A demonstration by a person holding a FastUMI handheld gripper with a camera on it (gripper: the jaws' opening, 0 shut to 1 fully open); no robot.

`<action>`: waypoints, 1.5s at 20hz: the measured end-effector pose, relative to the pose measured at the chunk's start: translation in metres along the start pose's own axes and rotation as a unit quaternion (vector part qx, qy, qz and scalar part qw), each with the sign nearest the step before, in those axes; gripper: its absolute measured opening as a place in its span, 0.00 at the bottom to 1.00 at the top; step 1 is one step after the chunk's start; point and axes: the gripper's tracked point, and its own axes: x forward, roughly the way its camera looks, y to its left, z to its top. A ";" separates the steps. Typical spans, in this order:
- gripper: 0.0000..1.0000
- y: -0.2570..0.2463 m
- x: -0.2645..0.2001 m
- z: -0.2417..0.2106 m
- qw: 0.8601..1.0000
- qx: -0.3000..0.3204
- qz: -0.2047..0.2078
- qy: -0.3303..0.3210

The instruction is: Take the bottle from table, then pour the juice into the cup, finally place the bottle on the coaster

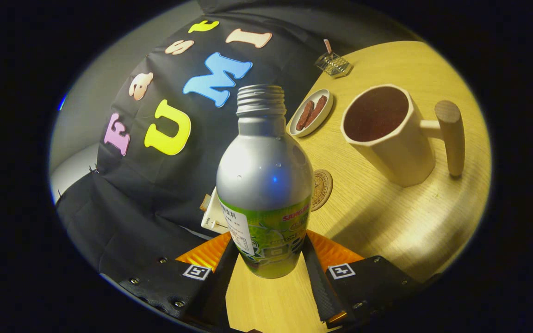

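Observation:
A silver bottle (264, 180) with a green label and an uncapped threaded neck is held between the two fingers of my gripper (269, 259), which is shut on its lower body. The bottle hangs above the wooden table (387, 222), and the whole scene looks tilted. Beyond the fingers to the right stands a cream cup (387, 134) with a wooden handle, dark inside. A round cork coaster (322, 188) lies on the table just behind the bottle, partly hidden by it.
A small oval dish (312, 113) holding brown strips sits behind the coaster. A little wire rack (333, 63) stands near the table's far edge. A white card-like object (212, 217) pokes out left of the bottle. The black cloth wall is on the left.

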 end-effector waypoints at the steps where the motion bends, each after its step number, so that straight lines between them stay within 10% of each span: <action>1: 0.77 -0.001 0.000 -0.002 1.000 0.011 0.000 0.002; 30: 0.76 0.013 0.002 -0.003 0.972 0.228 0.026 0.042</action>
